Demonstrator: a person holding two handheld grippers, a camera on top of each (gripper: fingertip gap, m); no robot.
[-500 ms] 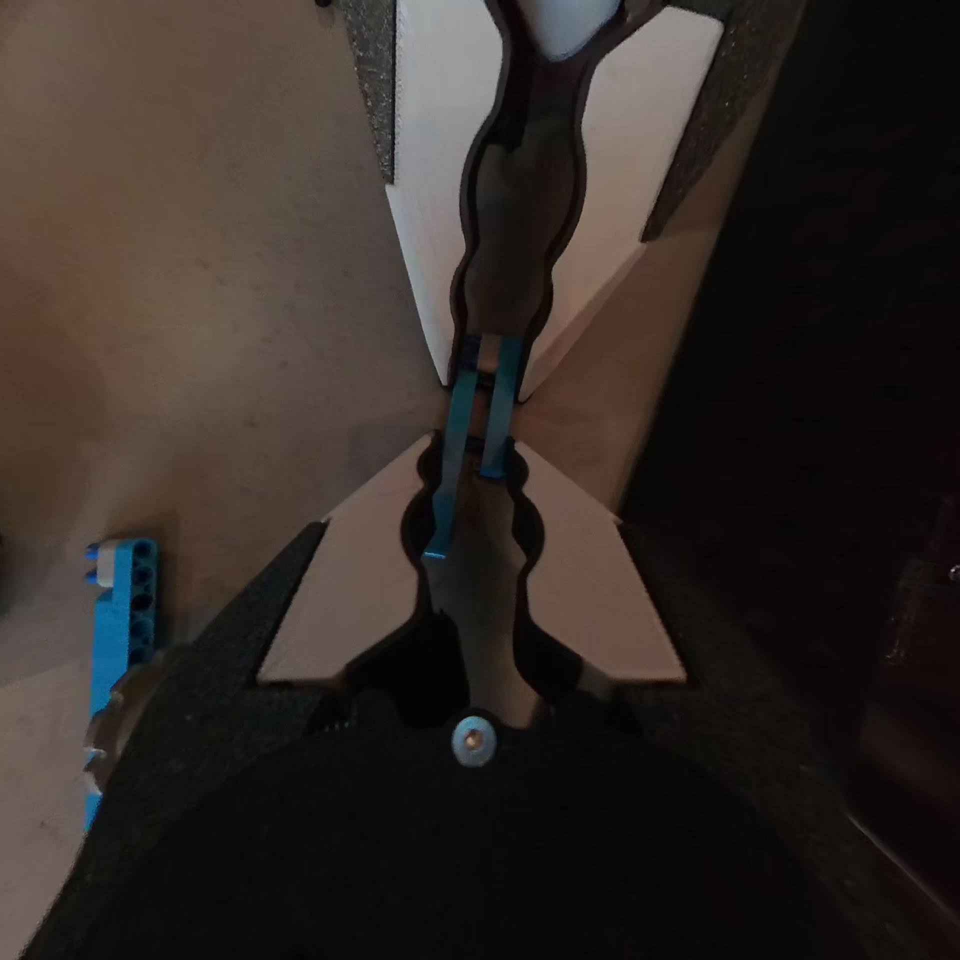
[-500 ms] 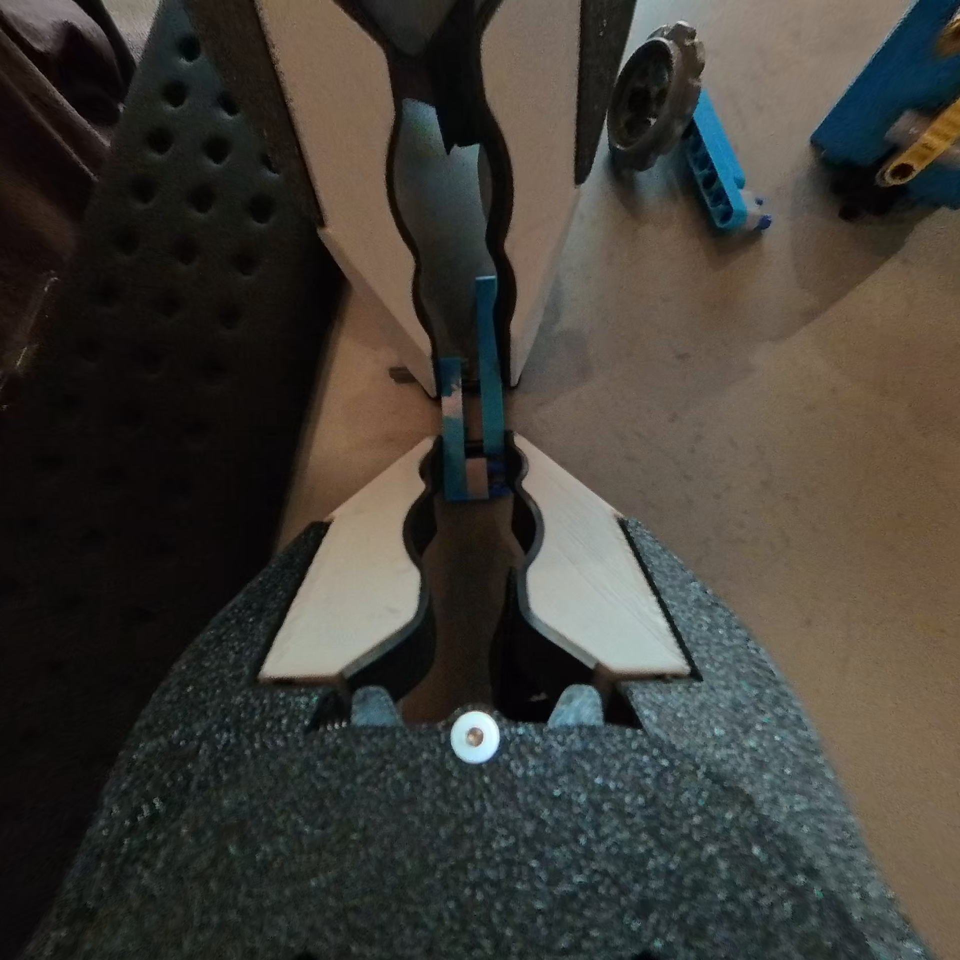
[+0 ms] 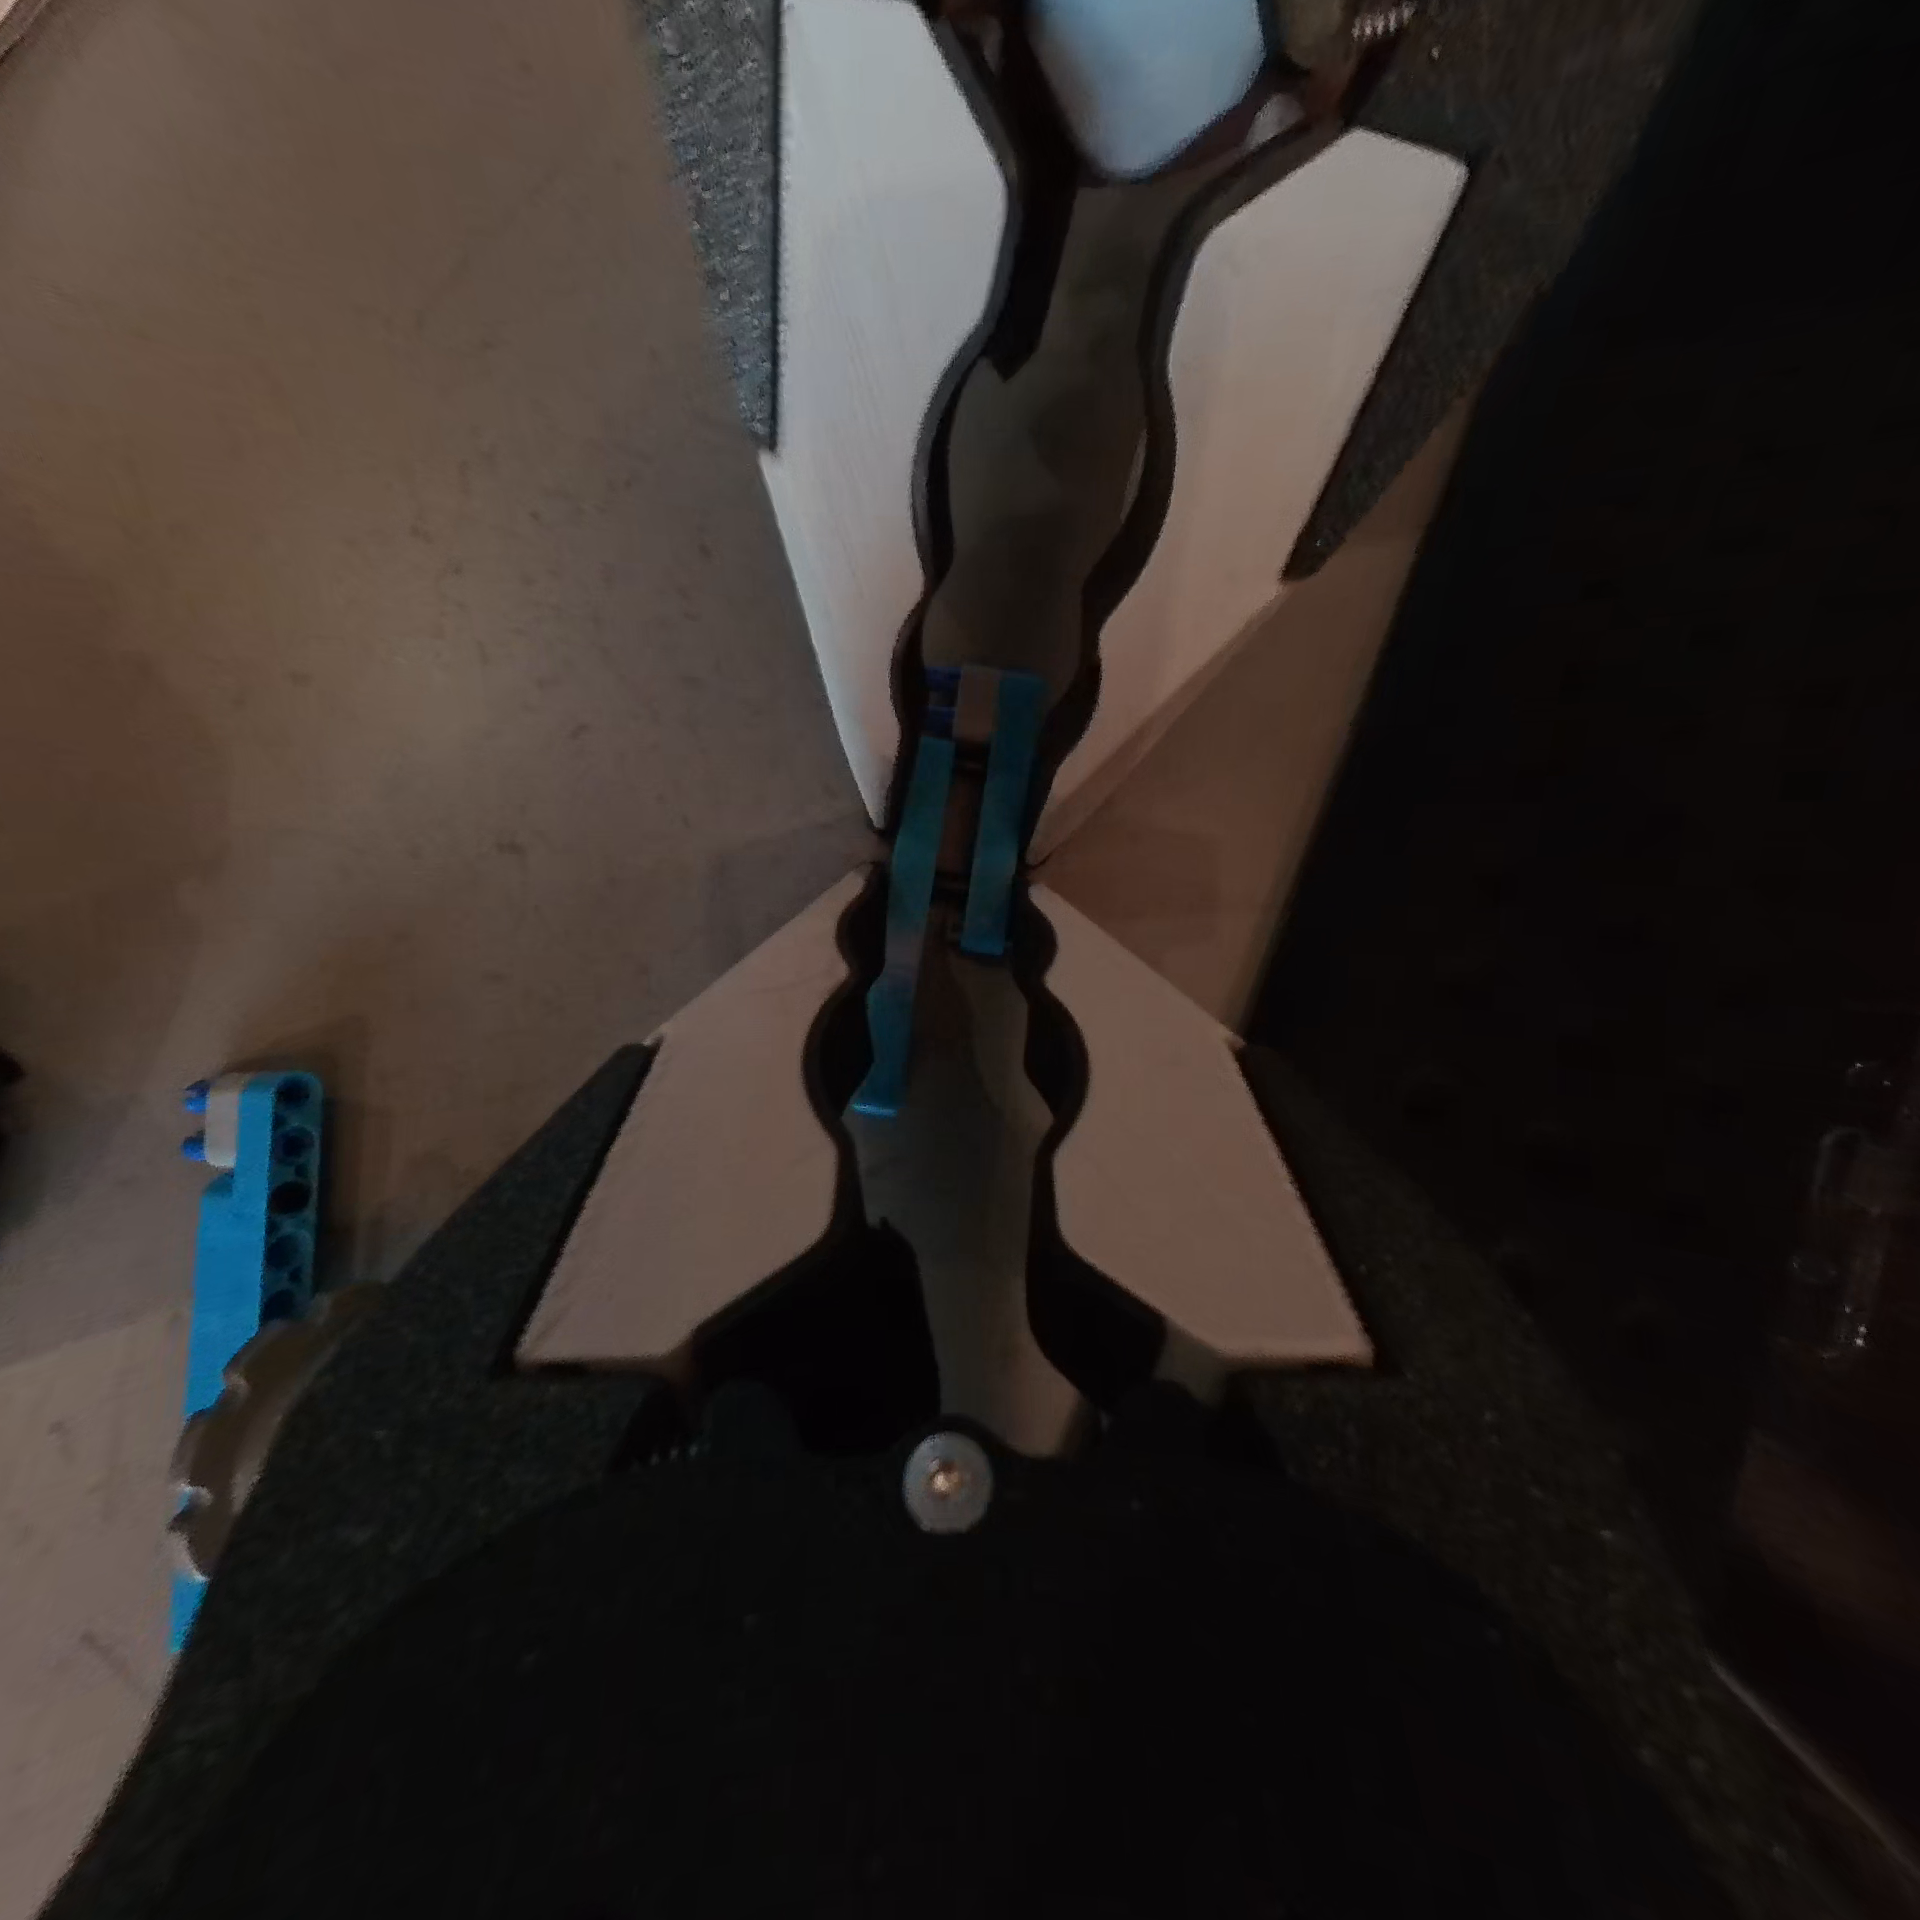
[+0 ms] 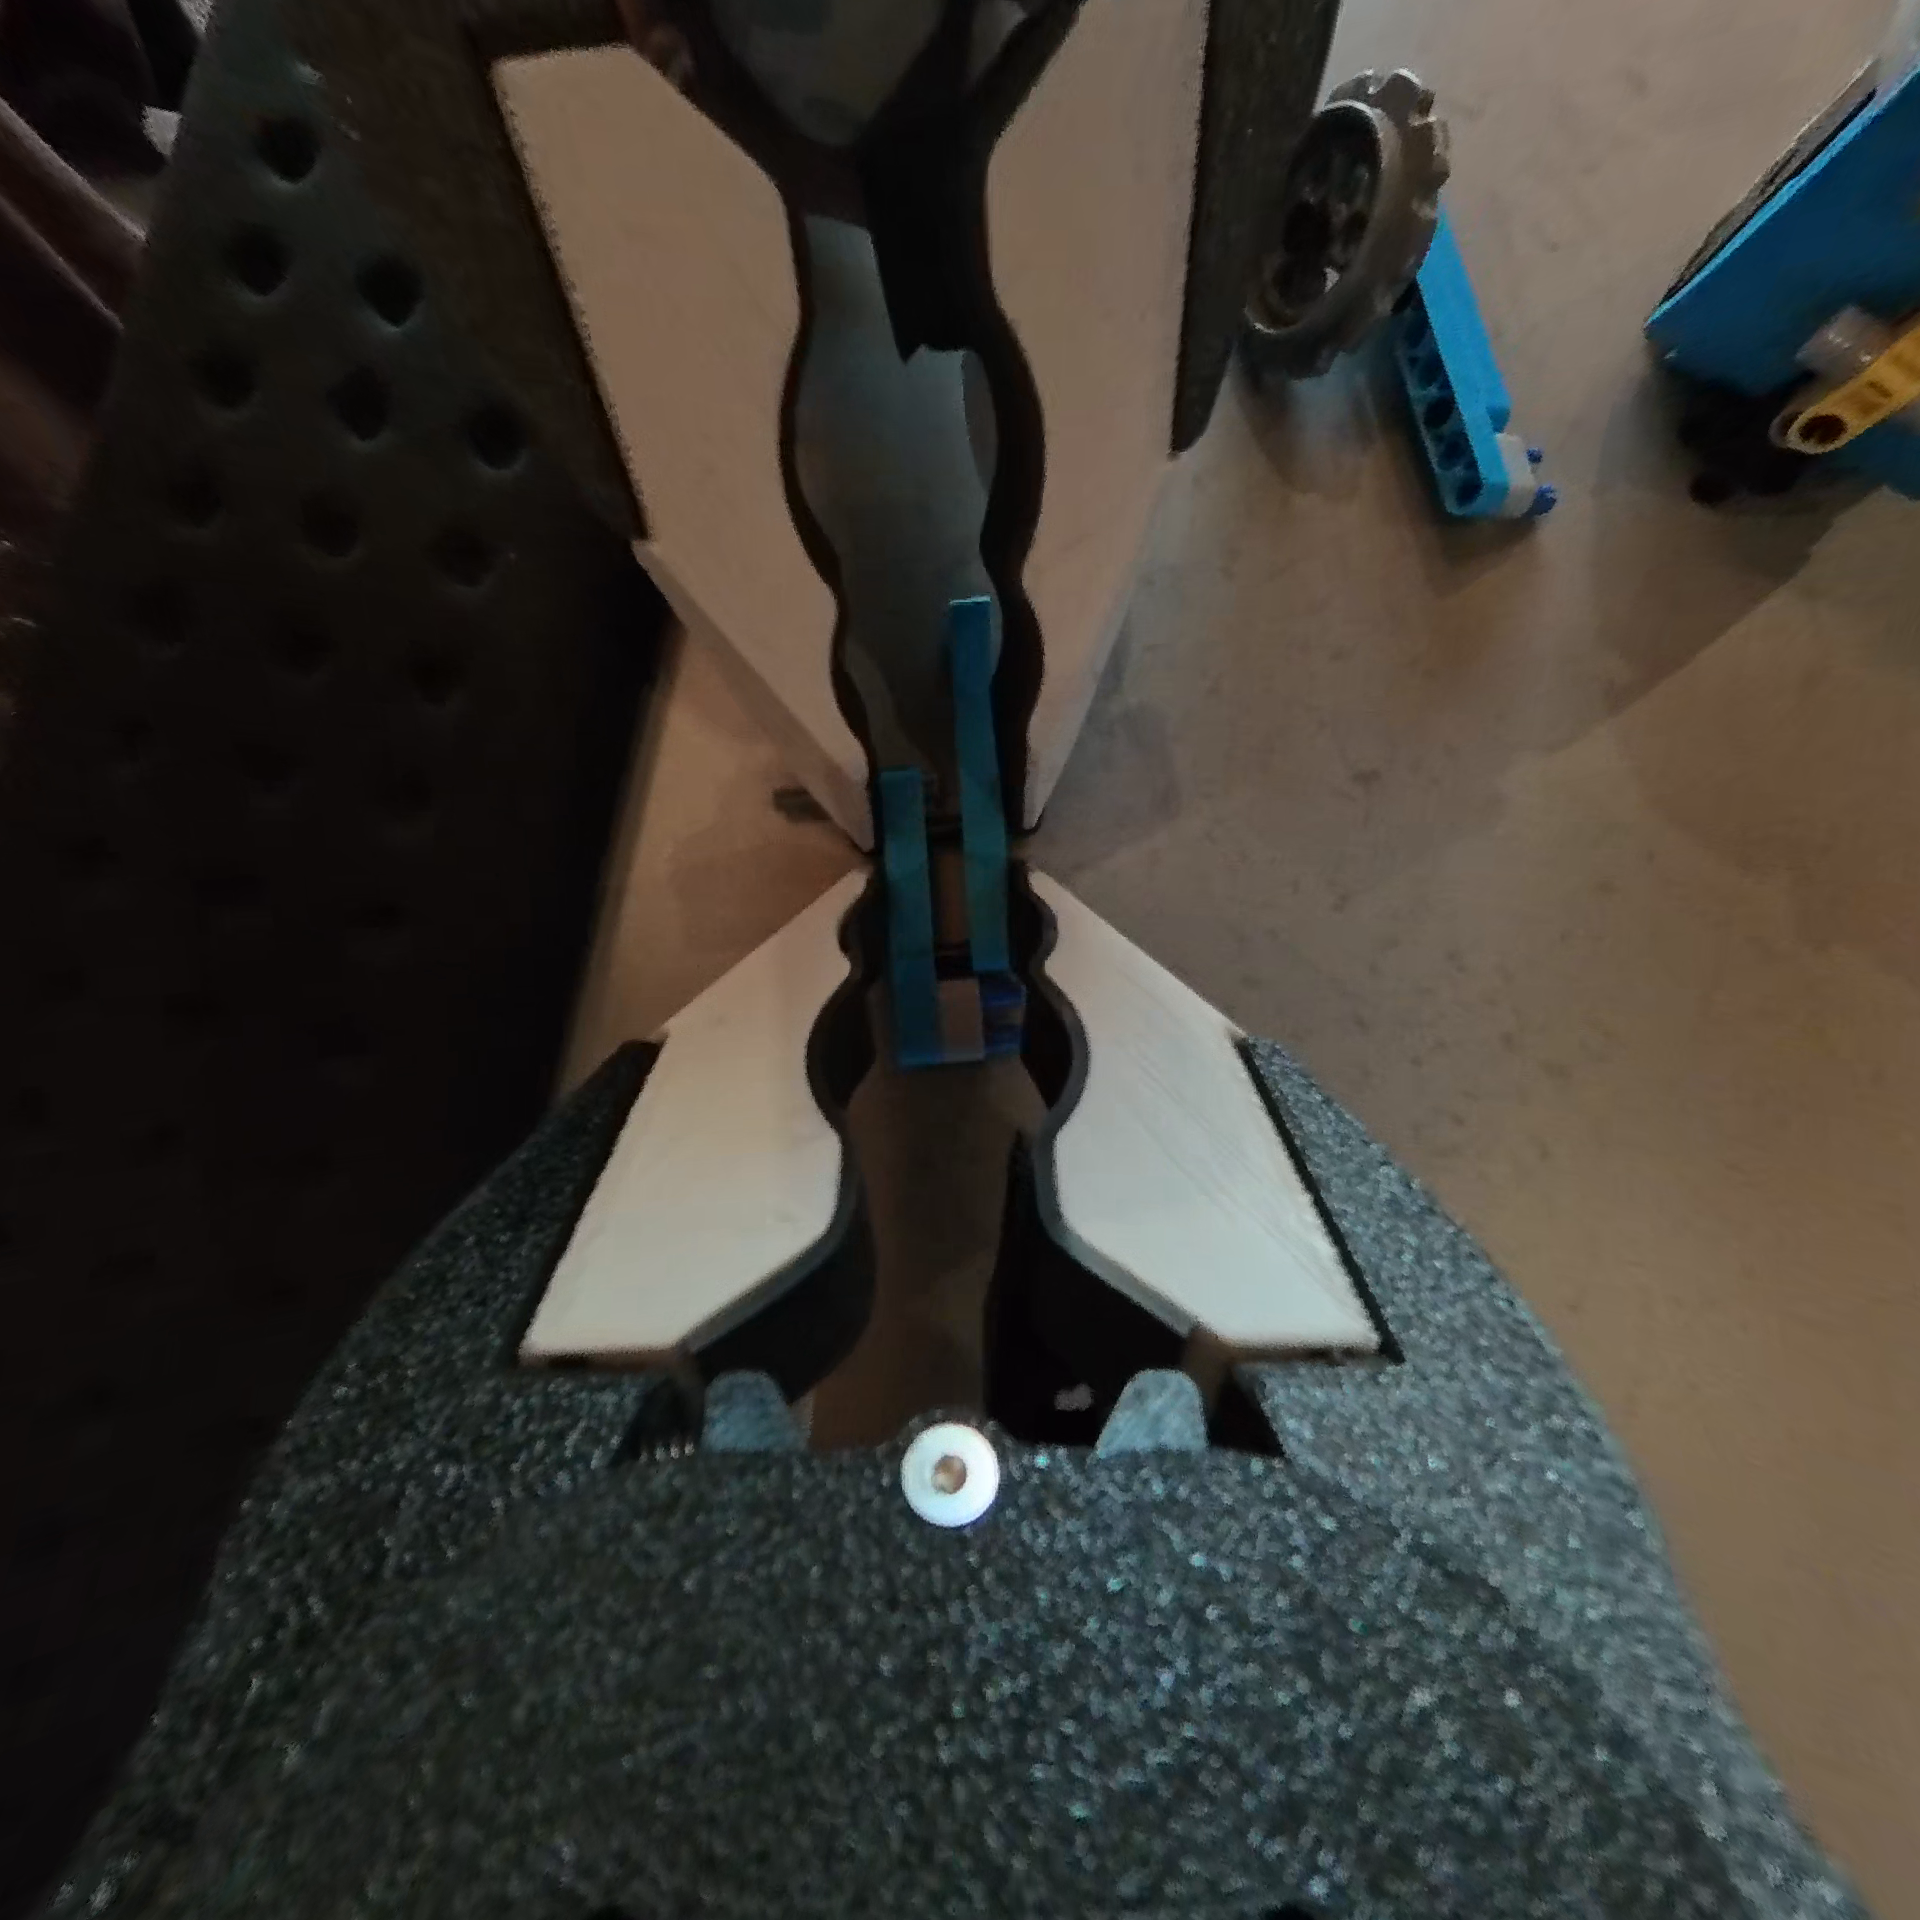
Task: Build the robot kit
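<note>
Little has moved since the earlier frames: both grippers hold the same pose tip to tip, w/ the blue assembly between them barely shifted.

Left gripper (image 3: 961,883): jaws nearly closed, clamped on one end of a blue beam assembly (image 3: 961,821), two thin blue strips side by side w/ dark pins between them. One strip runs back toward the camera between the pale fingers (image 3: 727,1153). Right gripper (image 4: 951,883) meets it head-on from the opposite side, jaws likewise nearly closed and pinching the other end of the same assembly (image 4: 940,914); a small grey block and a dark-blue pin sit at the near end in right wrist view. Assembly is held above the tabletop (image 4: 1455,935), a tan surface, close to its edge.

Further out: loose blue holed beam (image 3: 255,1236) lies flat on the tabletop, left of the left gripper, w/ a white piece and blue pin tips at its far end; a grey toothed wheel (image 4: 1340,218) leans on it, seen best in right wrist view. Beyond, at the far right, a blue box-like build (image 4: 1787,291) w/ a yellow beam (image 4: 1860,405) at its front; can't tell whether it holds anything. Dark perforated panel (image 4: 312,436) stands off the tabletop's edge, in shadow.
</note>
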